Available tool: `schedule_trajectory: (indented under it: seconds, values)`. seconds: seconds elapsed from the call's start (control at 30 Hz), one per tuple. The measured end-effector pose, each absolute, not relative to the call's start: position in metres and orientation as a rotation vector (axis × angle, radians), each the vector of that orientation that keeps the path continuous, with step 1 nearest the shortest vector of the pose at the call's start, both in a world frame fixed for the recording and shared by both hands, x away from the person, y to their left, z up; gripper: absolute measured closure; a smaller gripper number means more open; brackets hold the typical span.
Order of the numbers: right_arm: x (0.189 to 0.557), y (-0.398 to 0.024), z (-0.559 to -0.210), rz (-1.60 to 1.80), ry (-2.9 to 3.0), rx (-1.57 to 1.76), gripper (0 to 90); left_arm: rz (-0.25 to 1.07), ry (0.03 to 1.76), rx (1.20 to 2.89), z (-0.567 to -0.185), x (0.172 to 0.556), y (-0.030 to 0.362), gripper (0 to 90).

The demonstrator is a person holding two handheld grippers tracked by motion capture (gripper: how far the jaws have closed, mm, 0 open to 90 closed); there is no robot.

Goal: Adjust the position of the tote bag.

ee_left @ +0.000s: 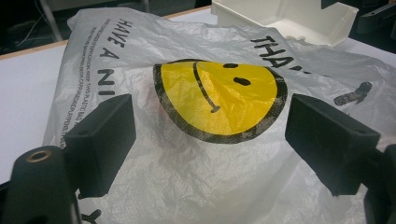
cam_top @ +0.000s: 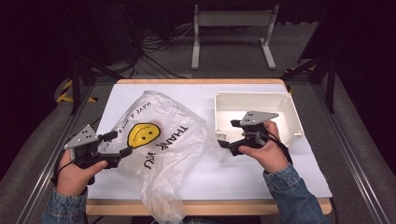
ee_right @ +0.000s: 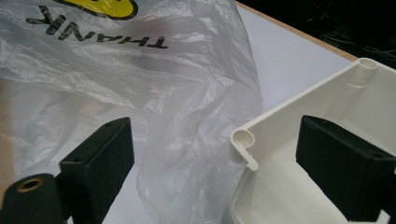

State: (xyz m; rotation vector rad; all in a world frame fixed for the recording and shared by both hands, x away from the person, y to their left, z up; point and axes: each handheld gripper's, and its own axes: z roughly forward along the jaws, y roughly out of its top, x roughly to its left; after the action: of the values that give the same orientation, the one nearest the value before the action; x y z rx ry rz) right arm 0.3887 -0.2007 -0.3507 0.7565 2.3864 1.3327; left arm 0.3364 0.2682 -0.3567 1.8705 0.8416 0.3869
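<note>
A thin white plastic bag printed with a yellow smiley face and black "THANK YOU" lettering lies crumpled across the middle of the white table. Its lower end hangs over the front edge. A faint reddish shape shows through the bag beside the smiley. My left gripper is at the bag's left side, open; in the left gripper view the smiley lies just beyond the spread left gripper. My right gripper is open at the near left corner of an empty cream box. That box corner sits between the right gripper's jaws.
The box stands at the back right of the table with the bag's right edge against it. A wooden rim runs along the table's front. A white stand and cables lie on the floor behind.
</note>
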Motion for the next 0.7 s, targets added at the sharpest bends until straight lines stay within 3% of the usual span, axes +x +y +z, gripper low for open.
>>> schedule_trajectory:
  seconds: [0.7]
  values:
    - [0.383,-0.160,-0.362,1.317,2.417,0.699,8.0,0.359,0.815,1.879,-0.352,0.331,0.263,16.1]
